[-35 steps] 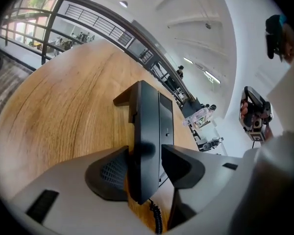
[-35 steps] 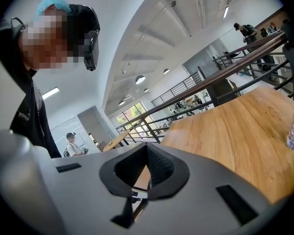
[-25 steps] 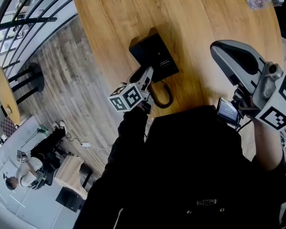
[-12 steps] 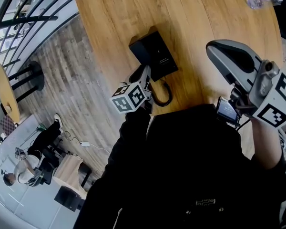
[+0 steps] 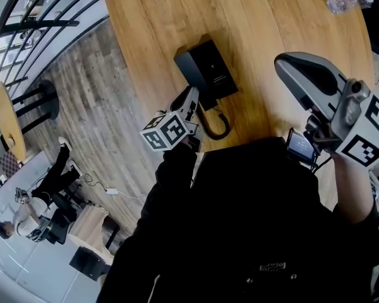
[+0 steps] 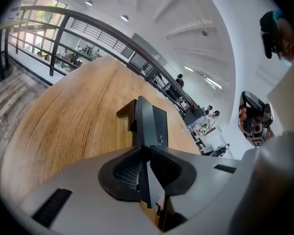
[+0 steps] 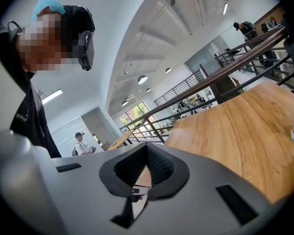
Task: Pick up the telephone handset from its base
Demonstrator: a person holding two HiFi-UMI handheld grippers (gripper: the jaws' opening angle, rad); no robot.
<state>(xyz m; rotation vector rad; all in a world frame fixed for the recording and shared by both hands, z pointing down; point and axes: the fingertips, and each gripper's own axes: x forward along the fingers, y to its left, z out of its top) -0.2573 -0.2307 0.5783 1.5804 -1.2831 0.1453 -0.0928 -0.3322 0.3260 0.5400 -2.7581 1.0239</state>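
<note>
The telephone handset (image 6: 143, 124) is seen edge-on at its base (image 6: 159, 127) on the table (image 5: 151, 17). Its long axis is pointed to 12 o'clock from the left gripper (image 6: 146, 155), whose jaws have just been closing and are pressed on its near end. The right gripper (image 7: 147, 153), at 3 o'clock, is kept closed and empty.

A light-brown wooden table (image 5: 158, 30) carried a black boxy telephone (image 5: 210, 73) near its left edge, with a curled black cord (image 5: 218, 127) lying just beside it. A clear plastic bottle (image 5: 348, 0) sat well apart, at the far right.

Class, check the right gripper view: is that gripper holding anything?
No, the right gripper has its jaws together, with nothing between them.
</note>
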